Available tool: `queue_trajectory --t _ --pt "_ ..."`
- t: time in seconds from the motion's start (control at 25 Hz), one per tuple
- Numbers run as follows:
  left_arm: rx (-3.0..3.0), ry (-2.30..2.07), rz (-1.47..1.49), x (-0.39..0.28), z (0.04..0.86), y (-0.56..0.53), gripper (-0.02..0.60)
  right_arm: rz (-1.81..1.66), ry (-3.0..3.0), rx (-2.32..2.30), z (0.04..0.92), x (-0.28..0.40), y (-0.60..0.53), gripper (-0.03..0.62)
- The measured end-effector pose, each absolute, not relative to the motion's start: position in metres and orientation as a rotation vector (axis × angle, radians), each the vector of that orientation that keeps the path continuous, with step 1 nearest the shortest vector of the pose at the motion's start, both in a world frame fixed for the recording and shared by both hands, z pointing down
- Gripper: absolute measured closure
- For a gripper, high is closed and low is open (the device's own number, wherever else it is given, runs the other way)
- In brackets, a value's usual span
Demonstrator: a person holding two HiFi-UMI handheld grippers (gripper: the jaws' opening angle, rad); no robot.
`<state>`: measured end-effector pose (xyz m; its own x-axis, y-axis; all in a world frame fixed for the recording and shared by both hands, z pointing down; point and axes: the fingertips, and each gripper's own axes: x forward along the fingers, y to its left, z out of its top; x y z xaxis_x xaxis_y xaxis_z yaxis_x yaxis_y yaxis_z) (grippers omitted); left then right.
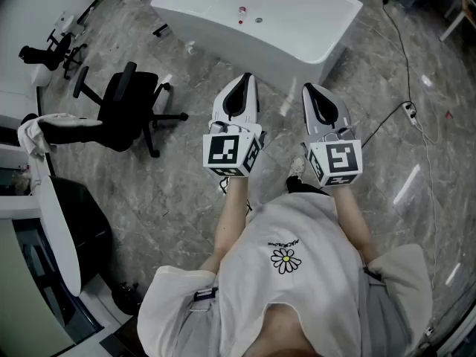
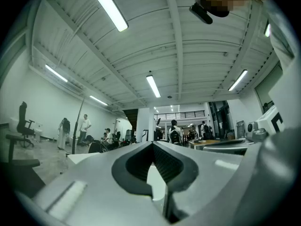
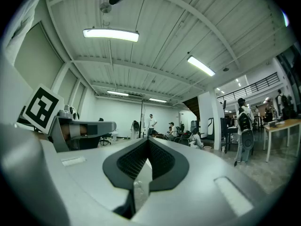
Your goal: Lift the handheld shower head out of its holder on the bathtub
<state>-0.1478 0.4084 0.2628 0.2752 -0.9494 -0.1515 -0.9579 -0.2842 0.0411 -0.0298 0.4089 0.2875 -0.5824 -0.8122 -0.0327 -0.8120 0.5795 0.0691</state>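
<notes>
The white bathtub (image 1: 297,32) stands on the marble floor at the top of the head view, a few steps ahead of me. A small red-capped item (image 1: 241,13) and a drain (image 1: 259,20) show inside it. I cannot make out the shower head or its holder from here. My left gripper (image 1: 242,81) and right gripper (image 1: 315,89) are held side by side in front of my chest, pointing toward the tub and well short of it. Both are shut with nothing between the jaws. The left gripper (image 2: 153,143) and right gripper (image 3: 147,140) views face the ceiling and the hall.
A black office chair (image 1: 128,110) stands to the left of the tub. A black cable (image 1: 405,54) runs to a power strip (image 1: 410,111) on the right floor. A white desk edge (image 1: 63,229) is at my left. People (image 3: 151,124) stand far off in the hall.
</notes>
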Motion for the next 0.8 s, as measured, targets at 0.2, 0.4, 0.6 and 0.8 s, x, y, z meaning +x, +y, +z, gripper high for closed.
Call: queue_trajectory --t 0.2,0.4,0.6,0.8 --pt "-2.462 1.856 0.273 -0.156 0.258 0.398 0.581 -0.103 -2.796 1.425 0.288 -0.033 0.404 0.572" --pt "-2.464 1.817 0.262 -0.152 0.251 0.385 0.581 -0.068 -2.830 1.440 0.283 -0.031 0.389 0.572" --pt "-2.490 1.812 0.257 -0.151 0.253 0.362 0.581 -0.035 -2.870 1.463 0.278 -0.027 0.370 0.571" --pt "-2.529 1.752 0.221 -0.126 0.254 0.328 0.581 -0.008 -2.855 1.517 0.281 -0.006 0.340 0.571"
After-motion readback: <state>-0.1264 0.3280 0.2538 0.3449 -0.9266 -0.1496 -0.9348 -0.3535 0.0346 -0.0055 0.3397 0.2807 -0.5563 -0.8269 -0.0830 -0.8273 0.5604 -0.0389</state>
